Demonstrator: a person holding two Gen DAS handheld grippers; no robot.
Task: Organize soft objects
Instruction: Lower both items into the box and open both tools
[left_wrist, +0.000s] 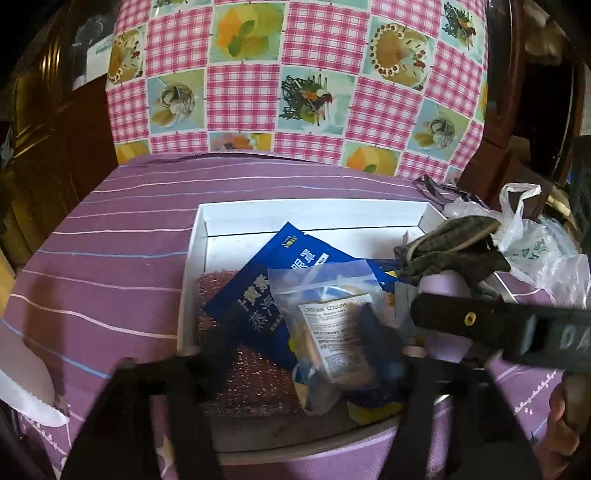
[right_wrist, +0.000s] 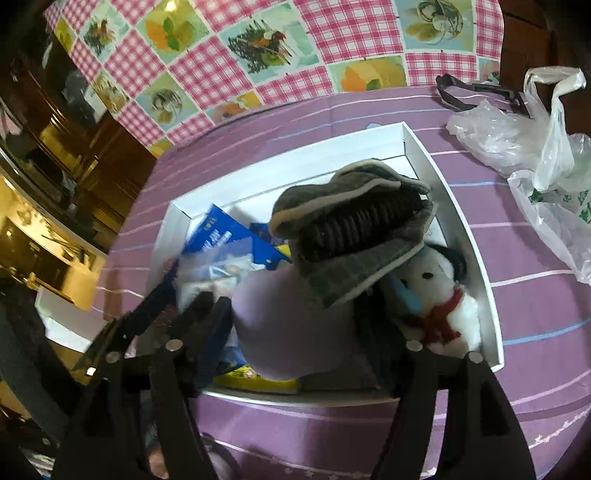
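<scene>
A white shallow box (left_wrist: 192, 236) (right_wrist: 458, 206) sits on the purple striped cloth. In it lie a blue packet (left_wrist: 258, 295), a pink glittery sponge (left_wrist: 240, 384), a clear zip bag with a label (left_wrist: 332, 317), a lilac soft object (right_wrist: 288, 321), a grey-brown folded cloth (right_wrist: 354, 229) (left_wrist: 454, 243) and a white plush snowman with a red scarf (right_wrist: 443, 295). My left gripper (left_wrist: 295, 365) holds its jaws wide over the zip bag, the bag between them. My right gripper (right_wrist: 295, 347) is wide open around the lilac object; its finger (left_wrist: 480, 321) crosses the left wrist view.
White plastic bags (right_wrist: 535, 155) (left_wrist: 535, 251) lie to the right of the box. A black clip-like object (right_wrist: 480, 96) lies behind them. A pink checked cloth (left_wrist: 295, 74) hangs behind the table. A white object (left_wrist: 26, 384) lies at the left edge.
</scene>
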